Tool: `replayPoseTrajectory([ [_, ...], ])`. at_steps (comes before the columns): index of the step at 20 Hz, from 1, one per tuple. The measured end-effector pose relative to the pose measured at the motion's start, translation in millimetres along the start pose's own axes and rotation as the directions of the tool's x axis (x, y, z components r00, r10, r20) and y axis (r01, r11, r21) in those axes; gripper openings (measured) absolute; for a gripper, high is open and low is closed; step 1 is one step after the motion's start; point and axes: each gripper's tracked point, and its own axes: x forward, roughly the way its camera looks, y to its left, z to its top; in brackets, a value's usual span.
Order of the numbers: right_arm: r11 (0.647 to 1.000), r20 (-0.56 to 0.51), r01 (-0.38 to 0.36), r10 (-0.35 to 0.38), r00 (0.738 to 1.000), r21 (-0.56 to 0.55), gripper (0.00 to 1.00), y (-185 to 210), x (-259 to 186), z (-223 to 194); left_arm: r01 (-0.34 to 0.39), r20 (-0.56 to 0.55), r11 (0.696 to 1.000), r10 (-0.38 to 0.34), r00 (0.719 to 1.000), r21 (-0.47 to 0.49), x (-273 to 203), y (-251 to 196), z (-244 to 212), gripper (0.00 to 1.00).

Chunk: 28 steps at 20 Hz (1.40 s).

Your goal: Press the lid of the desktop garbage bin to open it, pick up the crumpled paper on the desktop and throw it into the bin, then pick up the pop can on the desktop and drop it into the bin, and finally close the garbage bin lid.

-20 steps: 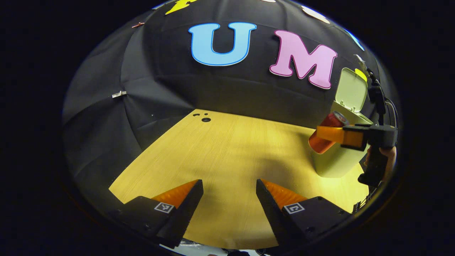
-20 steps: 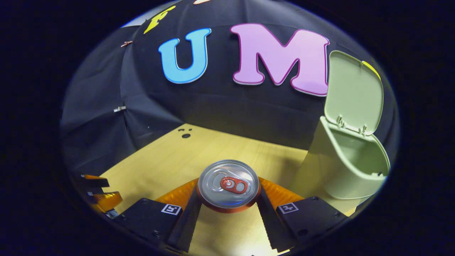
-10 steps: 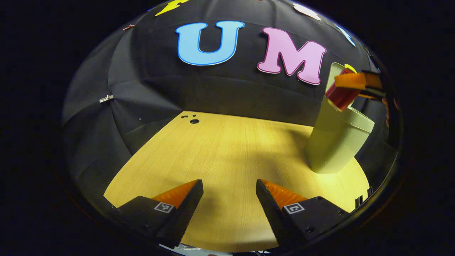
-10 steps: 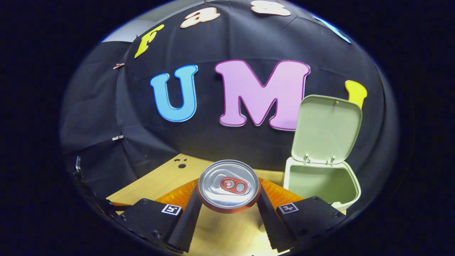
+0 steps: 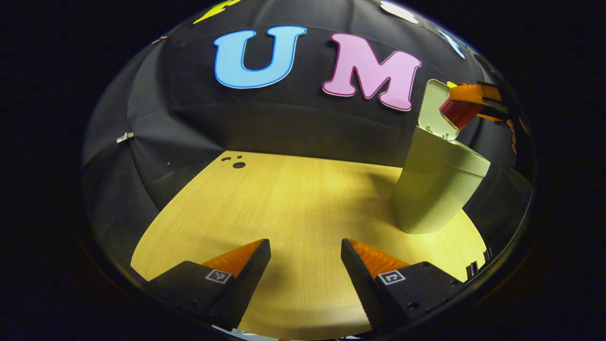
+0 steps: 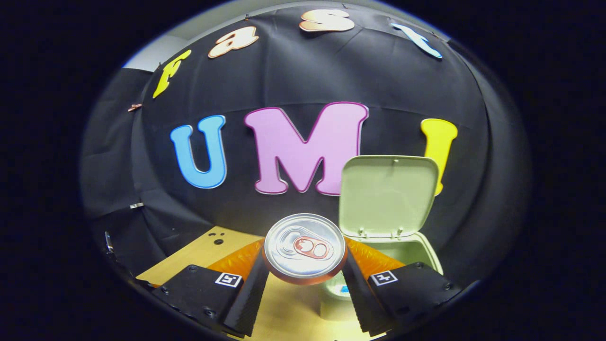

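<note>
Right gripper view: the right gripper (image 6: 305, 265) pinches the pop can (image 6: 305, 246) between its 2 fingers, 1 pressing each side, with the can's silver top and pull tab facing the camera. Just beyond and to the right of the can stands the pale green garbage bin (image 6: 416, 246), its lid (image 6: 387, 195) swung up and upright at the back edge. The open mouth sits below and behind the can, partly hidden by the right finger; something pale lies inside it, too little in sight to name. A strip of wooden desktop (image 6: 199, 255) shows at lower left.

In the left gripper view, the left gripper (image 5: 305, 263) hangs low over the desktop (image 5: 293, 199) with its 2 fingers spread apart and nothing between them. The bin (image 5: 435, 184) stands at the right side of the desk, lid (image 5: 433, 113) raised. The right gripper (image 5: 473, 97) holds the red can (image 5: 457, 111), tilted, above the bin's opening and in front of the lid. 3 small dark holes (image 5: 236, 162) mark the desk's far left corner.
</note>
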Motion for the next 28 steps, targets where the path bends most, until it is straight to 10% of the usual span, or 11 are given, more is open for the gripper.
replayPoseTrajectory([
  [10, 0.987, -0.056, 0.159, -0.157, 0.986, 0.031, 0.83, -83.6, 26.3, -36.7, 0.001, -0.026, 1.000, -0.001, 1.000, 0.029, 6.1, -14.1, -1.3, 0.96],
  [28, 0.972, -0.061, 0.236, -0.234, 0.970, 0.013, 0.97, -107.2, 27.5, -38.4, 0.014, -0.063, 0.999, -0.011, 0.998, 0.046, 18.1, -21.0, -7.7, 0.96],
])
